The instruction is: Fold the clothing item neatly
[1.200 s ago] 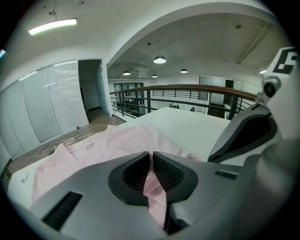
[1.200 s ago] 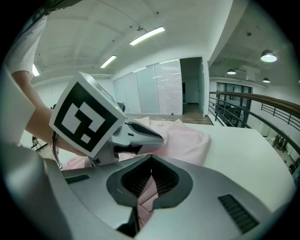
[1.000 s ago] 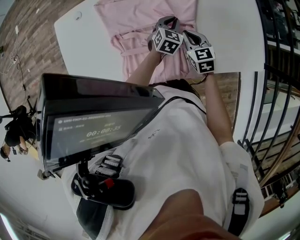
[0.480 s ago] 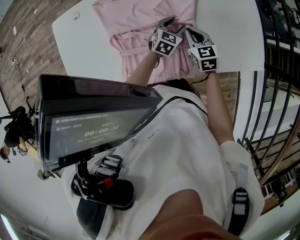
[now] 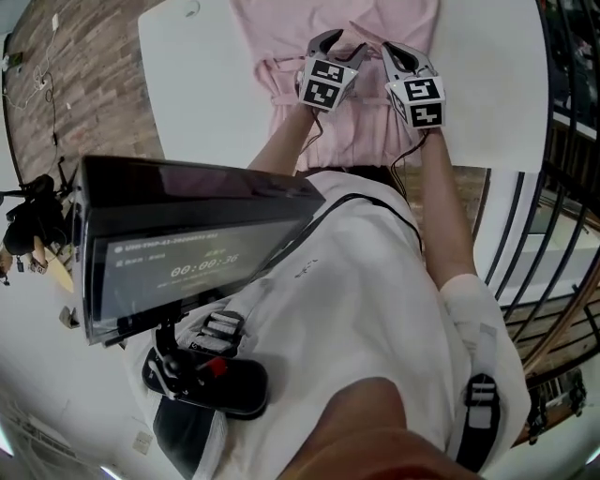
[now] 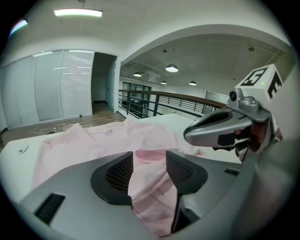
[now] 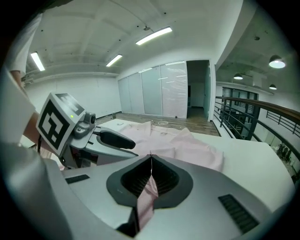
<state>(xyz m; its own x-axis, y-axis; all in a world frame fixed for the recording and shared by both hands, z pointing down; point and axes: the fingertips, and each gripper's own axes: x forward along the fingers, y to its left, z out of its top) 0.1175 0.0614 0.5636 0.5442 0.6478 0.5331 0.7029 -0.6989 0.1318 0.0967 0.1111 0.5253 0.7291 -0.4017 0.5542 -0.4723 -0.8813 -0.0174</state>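
Note:
A pale pink garment [image 5: 281, 28] lies spread on the white table [image 5: 206, 84]. Both grippers sit side by side over its near middle. My left gripper [image 5: 330, 45] [image 6: 149, 159] is open, and a rumpled fold of the pink cloth [image 6: 147, 183] lies loose between its pads. My right gripper [image 5: 401, 54] [image 7: 151, 161] is shut on a thin pinched fold of the same cloth [image 7: 146, 199], which hangs down from its jaws. Each gripper shows in the other's view: the right gripper [image 6: 220, 131] and the left gripper [image 7: 112, 138].
A dark screen [image 5: 187, 244] on the person's chest hides the table's near left part. The table's near edge runs just below the grippers. A black railing [image 5: 562, 112] stands at the right, with brick floor [image 5: 84, 84] at the left.
The head view has swung, so table and garment now sit further right in the picture. Both grippers stay close together on the garment's near middle, and the left one has shifted slightly.

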